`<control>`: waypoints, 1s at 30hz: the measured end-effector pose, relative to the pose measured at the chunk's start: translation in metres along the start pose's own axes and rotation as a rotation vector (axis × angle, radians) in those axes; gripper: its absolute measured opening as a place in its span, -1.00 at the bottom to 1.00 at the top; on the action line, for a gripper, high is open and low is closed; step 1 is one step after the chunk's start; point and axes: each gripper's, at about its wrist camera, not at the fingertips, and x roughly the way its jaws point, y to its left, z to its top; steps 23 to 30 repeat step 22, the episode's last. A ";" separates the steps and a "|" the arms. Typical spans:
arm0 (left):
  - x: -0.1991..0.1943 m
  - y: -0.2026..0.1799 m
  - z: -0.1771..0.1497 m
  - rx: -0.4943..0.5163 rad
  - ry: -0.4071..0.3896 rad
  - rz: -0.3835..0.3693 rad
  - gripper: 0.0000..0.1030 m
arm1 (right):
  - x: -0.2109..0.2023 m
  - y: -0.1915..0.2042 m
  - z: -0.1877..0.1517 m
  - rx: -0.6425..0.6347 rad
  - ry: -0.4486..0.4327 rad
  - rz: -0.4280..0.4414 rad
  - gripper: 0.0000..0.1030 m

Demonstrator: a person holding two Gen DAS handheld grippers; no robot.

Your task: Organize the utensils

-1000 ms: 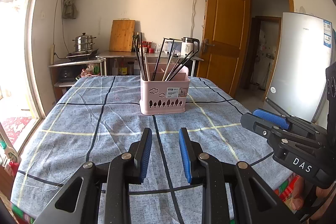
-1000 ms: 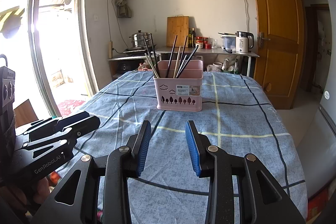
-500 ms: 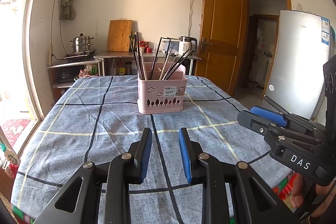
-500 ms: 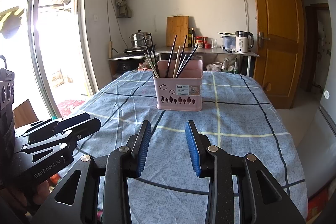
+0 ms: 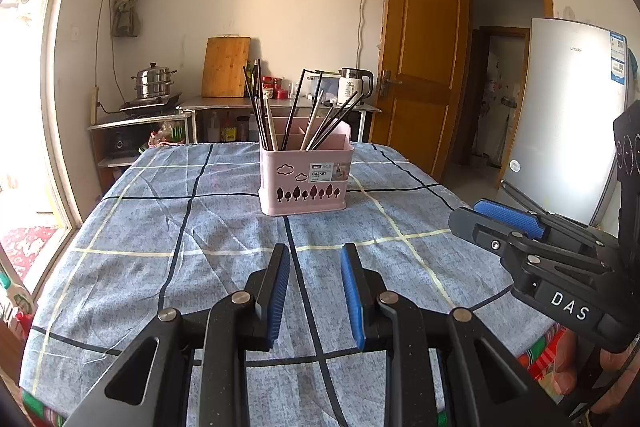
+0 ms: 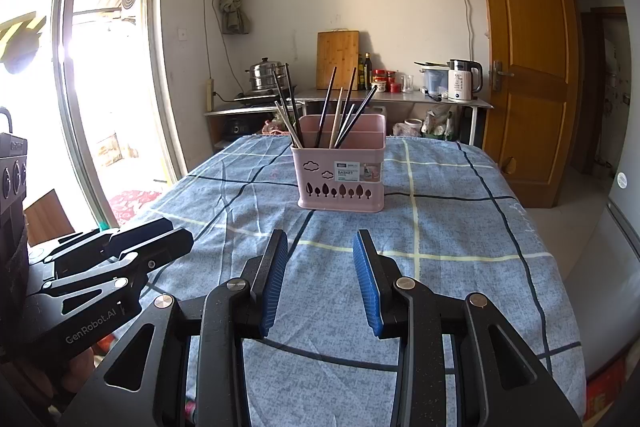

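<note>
A pink utensil basket [image 5: 306, 179] stands upright in the middle of the table, holding several dark and pale chopsticks [image 5: 262, 111]. It also shows in the right wrist view [image 6: 339, 175] with its chopsticks [image 6: 338, 113]. My left gripper [image 5: 314, 259] is open and empty, held above the near part of the table, well short of the basket. My right gripper [image 6: 320, 247] is open and empty, to the right of the left one. Each gripper shows in the other's view: the right [image 5: 504, 223] and the left [image 6: 160, 239].
The table wears a blue checked cloth [image 5: 192, 227]. Behind it a counter carries a steel pot [image 5: 154, 83], a wooden cutting board [image 5: 225, 67] and a kettle [image 5: 354, 86]. A wooden door [image 5: 420, 67] and a fridge [image 5: 568, 115] stand right; a window is at the left.
The left wrist view has drifted slightly, so the basket sits a little further left and lower. Both grippers stay open and empty; the right one has hardly moved.
</note>
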 end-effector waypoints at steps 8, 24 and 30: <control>-0.001 -0.002 0.000 0.010 -0.004 0.017 -0.50 | 0.000 0.000 0.000 0.000 0.002 0.001 -0.31; 0.001 -0.002 -0.002 0.001 -0.005 0.029 -0.26 | 0.001 -0.002 -0.002 0.001 0.001 -0.001 -0.31; 0.001 -0.002 -0.002 0.001 -0.005 0.029 -0.26 | 0.001 -0.002 -0.002 0.001 0.001 -0.001 -0.31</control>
